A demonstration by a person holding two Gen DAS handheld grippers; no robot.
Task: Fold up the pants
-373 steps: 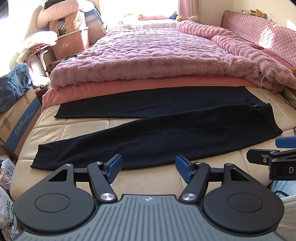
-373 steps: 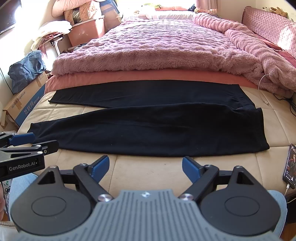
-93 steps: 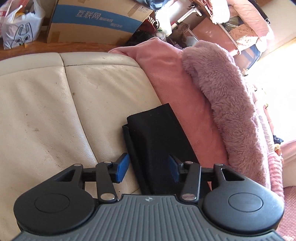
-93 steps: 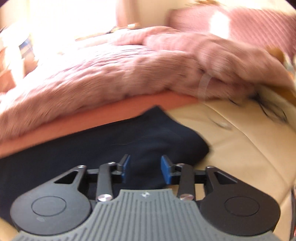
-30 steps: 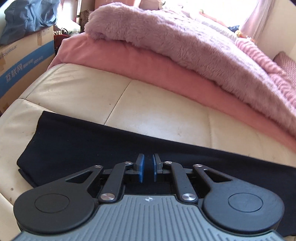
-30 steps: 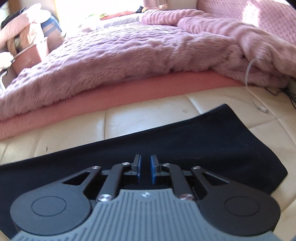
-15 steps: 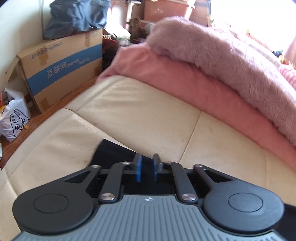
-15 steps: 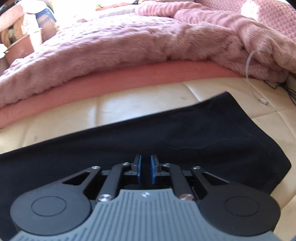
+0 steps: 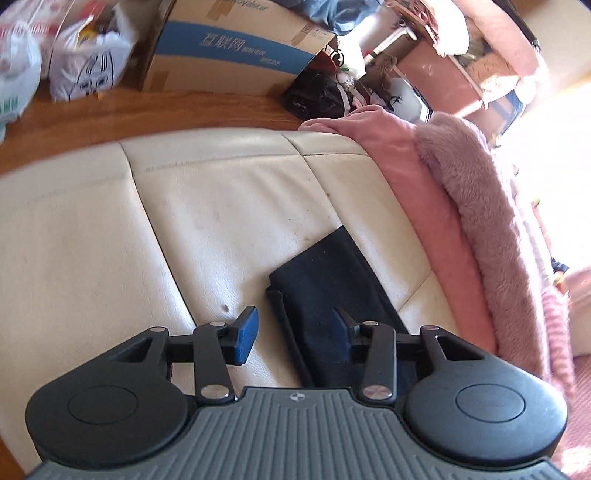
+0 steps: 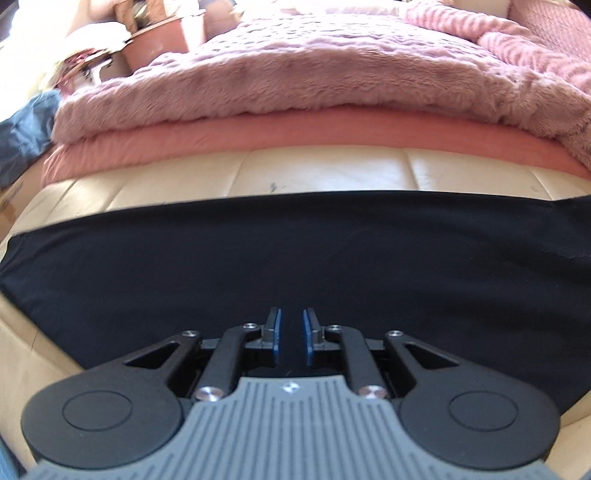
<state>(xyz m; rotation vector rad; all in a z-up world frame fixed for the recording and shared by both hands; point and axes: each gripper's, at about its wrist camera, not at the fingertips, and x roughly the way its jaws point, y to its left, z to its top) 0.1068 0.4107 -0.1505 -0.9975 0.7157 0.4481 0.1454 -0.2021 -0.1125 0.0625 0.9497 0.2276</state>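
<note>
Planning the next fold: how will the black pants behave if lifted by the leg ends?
The pants will likely droop, since the thin cloth lies flat in stacked layers. The layers may slide apart, as their edges already sit offset. Probably light, as the cushion shows no dent.

Pants [image 9: 328, 291]: we lose the near end beneath the left gripper [image 9: 293, 334] body. Right view: cloth runs off both side edges. Plastic bags [image 9: 86, 70], storage box [image 10: 166, 35]: blurred, contents unreadable to us.
</note>
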